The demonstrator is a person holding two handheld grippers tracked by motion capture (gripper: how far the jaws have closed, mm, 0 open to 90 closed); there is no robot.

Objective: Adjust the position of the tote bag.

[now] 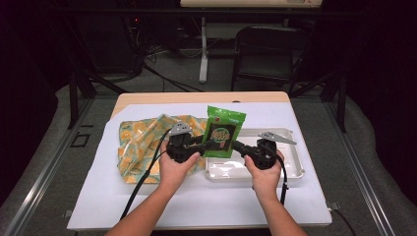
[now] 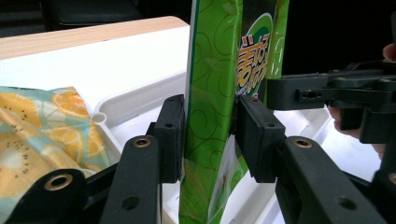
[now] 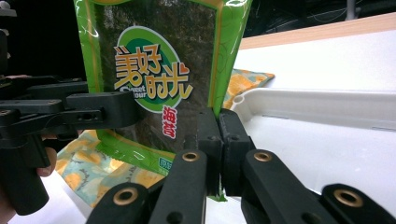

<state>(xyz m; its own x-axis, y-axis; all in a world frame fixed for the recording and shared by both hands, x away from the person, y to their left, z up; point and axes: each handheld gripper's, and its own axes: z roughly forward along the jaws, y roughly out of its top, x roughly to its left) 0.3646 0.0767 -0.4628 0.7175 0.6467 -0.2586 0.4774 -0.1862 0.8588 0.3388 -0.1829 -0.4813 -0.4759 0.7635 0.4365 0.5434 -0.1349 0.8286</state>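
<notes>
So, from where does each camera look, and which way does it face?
High view: above the person's side, looking forward and down at the table; forearms and both hands show.
Left gripper view: rides the left gripper, looking along its jaws at the packet.
Right gripper view: rides the right gripper, jaws shut on the packet's edge.
Shared by all views: packet, tray, cloth.

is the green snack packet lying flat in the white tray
No, the green snack packet stands upright above the white tray, pinched at its edge by the right gripper.
</notes>
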